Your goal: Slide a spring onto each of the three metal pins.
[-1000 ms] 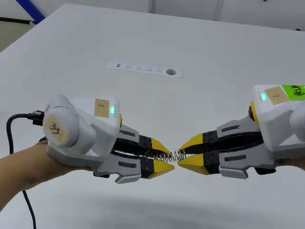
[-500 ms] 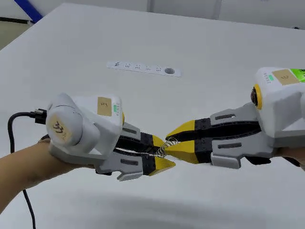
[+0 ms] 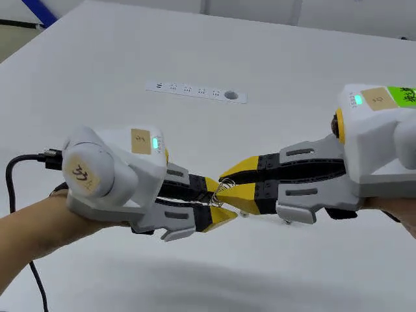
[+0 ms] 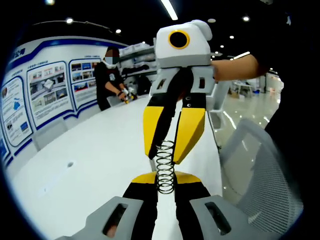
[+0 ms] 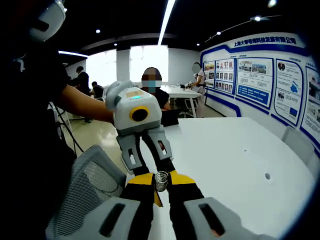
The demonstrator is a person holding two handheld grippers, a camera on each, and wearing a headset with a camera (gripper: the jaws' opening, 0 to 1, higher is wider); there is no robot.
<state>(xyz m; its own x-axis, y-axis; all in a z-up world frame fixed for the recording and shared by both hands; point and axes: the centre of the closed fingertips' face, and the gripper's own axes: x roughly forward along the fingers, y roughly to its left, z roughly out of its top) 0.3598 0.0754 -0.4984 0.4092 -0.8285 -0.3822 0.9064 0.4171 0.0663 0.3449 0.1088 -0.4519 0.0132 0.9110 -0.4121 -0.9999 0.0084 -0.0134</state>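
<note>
The right gripper [image 3: 224, 187] has pushed in from 3 o'clock since a second ago. Its yellow tips now overlap those of the left gripper [image 3: 222, 203], and the spring [image 3: 225, 190] between them looks shorter. There are two grippers and one spring, held in the air above the white table [image 3: 195, 39]. The left jaws are nearly closed on the spring's near end. The right jaws stand narrow, pinching its far end. One power strip [image 3: 195, 91] lies at 12 o'clock.

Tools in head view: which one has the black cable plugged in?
The left tool, at picture left: a black cable runs from its rear. The right tool carries a green sticker instead.
</note>
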